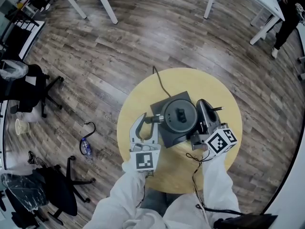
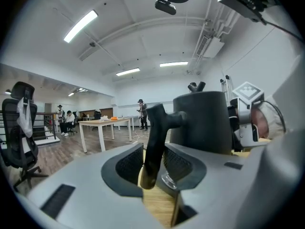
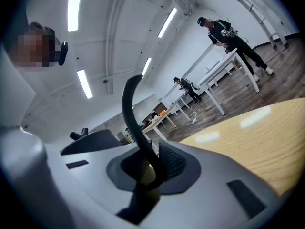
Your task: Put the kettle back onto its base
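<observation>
At the centre of the round wooden surface (image 1: 138, 99), the kettle (image 1: 180, 116) stands upright over its dark square base (image 1: 169, 136). My left tongs (image 1: 148, 123) lie at 8 o'clock from the kettle and are parted. The black kettle handle (image 2: 155, 147) stands between the pads but is not clamped. My right tongs (image 1: 204, 111) lie at 3 o'clock from the kettle and are closed on a thin black cord (image 3: 129, 104), which curves upward from between the pads.
</observation>
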Action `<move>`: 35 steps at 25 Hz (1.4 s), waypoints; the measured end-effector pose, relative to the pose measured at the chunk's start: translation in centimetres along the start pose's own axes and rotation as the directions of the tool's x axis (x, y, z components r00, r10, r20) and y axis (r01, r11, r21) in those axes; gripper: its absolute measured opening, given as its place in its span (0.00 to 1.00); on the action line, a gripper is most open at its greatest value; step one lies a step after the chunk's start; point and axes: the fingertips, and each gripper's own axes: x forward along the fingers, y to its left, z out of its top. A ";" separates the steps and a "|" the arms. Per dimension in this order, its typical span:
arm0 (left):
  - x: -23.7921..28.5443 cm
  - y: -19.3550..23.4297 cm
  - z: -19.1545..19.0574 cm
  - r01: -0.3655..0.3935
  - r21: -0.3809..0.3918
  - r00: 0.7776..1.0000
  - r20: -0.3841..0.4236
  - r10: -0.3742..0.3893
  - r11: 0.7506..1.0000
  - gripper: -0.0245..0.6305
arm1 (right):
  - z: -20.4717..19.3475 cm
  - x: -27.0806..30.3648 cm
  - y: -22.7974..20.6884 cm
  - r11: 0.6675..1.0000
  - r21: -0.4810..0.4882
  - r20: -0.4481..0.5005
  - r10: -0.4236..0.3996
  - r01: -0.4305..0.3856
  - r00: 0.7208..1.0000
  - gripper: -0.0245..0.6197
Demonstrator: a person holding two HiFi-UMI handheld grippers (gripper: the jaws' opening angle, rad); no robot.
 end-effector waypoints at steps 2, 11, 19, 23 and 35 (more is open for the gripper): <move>-0.8 0.2 -0.5 -0.007 -0.059 1.000 -0.023 0.005 0.998 0.21 | -0.4 -0.7 -0.1 1.000 0.017 0.001 -0.025 0.025 1.000 0.12; -5.3 0.5 -1.6 -0.038 -0.280 0.995 -0.095 0.011 0.959 0.21 | -2.6 -7.0 0.5 0.991 0.015 -0.027 -0.130 0.131 0.991 0.21; -11.0 -3.8 0.9 0.048 -0.254 0.979 -0.179 -0.096 0.966 0.04 | -4.8 -13.2 4.8 0.948 -0.126 -0.143 -0.310 0.294 0.940 0.06; -14.0 -6.0 3.1 0.118 -0.239 0.971 -0.173 -0.162 0.964 0.04 | -4.5 -15.3 8.6 0.943 -0.148 -0.133 -0.317 0.297 0.939 0.06; -22.4 -10.3 6.4 0.193 -0.271 0.958 -0.155 -0.240 0.943 0.04 | -4.9 -23.2 15.1 0.944 -0.200 -0.135 -0.293 0.264 0.946 0.06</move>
